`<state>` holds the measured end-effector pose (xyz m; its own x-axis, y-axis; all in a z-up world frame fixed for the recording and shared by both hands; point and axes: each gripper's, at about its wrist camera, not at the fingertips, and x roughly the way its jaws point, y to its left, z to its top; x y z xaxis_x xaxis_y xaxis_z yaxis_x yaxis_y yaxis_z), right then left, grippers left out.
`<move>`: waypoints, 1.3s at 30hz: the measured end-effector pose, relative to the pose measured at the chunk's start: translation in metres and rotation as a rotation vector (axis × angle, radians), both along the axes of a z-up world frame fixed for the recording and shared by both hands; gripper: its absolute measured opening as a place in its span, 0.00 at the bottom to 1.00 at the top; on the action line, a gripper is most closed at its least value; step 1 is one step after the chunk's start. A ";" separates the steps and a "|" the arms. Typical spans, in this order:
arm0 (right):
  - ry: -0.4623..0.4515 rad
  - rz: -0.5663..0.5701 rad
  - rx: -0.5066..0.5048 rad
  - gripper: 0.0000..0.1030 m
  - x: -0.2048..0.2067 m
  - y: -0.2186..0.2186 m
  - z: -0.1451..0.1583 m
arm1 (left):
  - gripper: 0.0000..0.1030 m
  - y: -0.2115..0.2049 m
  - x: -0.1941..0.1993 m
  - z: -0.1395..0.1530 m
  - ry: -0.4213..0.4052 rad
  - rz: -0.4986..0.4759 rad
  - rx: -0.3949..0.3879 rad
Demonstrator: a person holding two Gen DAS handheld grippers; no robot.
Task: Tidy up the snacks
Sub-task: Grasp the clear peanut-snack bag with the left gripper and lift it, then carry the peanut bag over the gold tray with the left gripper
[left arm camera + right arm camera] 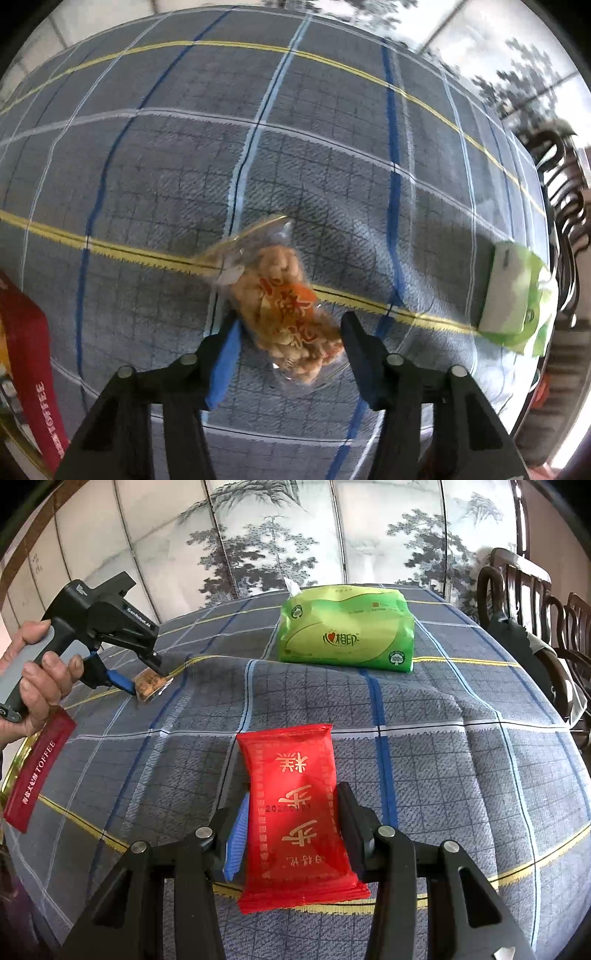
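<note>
A clear bag of orange-brown snacks (284, 299) lies on the plaid tablecloth (147, 166). My left gripper (291, 332) is open, its fingers either side of the bag's near end, not clamped. In the right wrist view the same gripper (147, 675) hovers at that bag (151, 685). A red snack packet (295, 812) lies between the fingers of my right gripper (291, 816); the fingers (351, 827) touch its sides. A red toffee box (37, 771) sits at the left table edge, also in the left wrist view (33, 369).
A green tissue pack (347, 627) stands at the far middle of the table, seen at the right in the left wrist view (517, 295). Dark wooden chairs (535, 602) stand at the right. A painted screen (295, 531) is behind the table.
</note>
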<state>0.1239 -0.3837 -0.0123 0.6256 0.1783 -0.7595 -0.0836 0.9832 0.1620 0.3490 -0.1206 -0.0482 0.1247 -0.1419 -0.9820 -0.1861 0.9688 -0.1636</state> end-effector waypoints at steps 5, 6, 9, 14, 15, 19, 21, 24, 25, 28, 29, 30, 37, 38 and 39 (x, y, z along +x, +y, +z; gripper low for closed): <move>0.003 -0.007 -0.008 0.41 0.000 0.000 0.000 | 0.39 0.003 -0.032 0.006 -0.036 -0.057 0.021; 0.004 -0.010 -0.009 0.41 0.000 0.000 0.000 | 0.39 0.006 -0.047 0.009 -0.056 -0.076 0.020; 0.005 -0.013 -0.020 0.41 0.001 0.001 -0.001 | 0.39 0.016 -0.088 0.014 -0.098 -0.135 0.008; 0.010 -0.018 -0.052 0.41 0.001 0.006 -0.001 | 0.39 0.032 -0.160 0.028 -0.186 -0.226 0.014; 0.011 -0.019 -0.064 0.41 0.002 0.008 -0.001 | 0.39 0.035 -0.174 0.032 -0.213 -0.240 0.026; 0.017 -0.020 -0.116 0.42 0.003 0.014 -0.001 | 0.39 0.050 -0.221 0.046 -0.271 -0.272 0.030; 0.030 -0.039 -0.113 0.42 0.006 0.014 -0.001 | 0.39 0.051 -0.240 0.053 -0.287 -0.293 0.035; 0.080 -0.082 -0.121 0.42 0.014 0.018 0.001 | 0.39 0.058 -0.263 0.066 -0.336 -0.306 0.070; 0.089 -0.104 -0.108 0.42 0.016 0.020 0.002 | 0.39 0.059 -0.263 0.070 -0.346 -0.303 0.070; 0.090 -0.154 -0.110 0.42 0.016 0.026 0.001 | 0.39 0.071 -0.276 0.083 -0.378 -0.280 0.075; 0.090 -0.177 -0.104 0.42 0.016 0.029 0.001 | 0.39 0.075 -0.279 0.086 -0.388 -0.273 0.083; 0.089 -0.197 -0.103 0.42 0.017 0.031 0.001 | 0.39 0.081 -0.283 0.090 -0.403 -0.264 0.094; 0.018 -0.213 -0.022 0.41 0.010 0.056 0.004 | 0.39 0.108 -0.301 0.103 -0.456 -0.221 0.165; 0.011 -0.205 -0.037 0.41 0.009 0.063 0.004 | 0.39 0.113 -0.303 0.103 -0.458 -0.214 0.163; 0.011 -0.196 -0.028 0.41 0.009 0.068 0.003 | 0.39 0.117 -0.304 0.103 -0.458 -0.209 0.165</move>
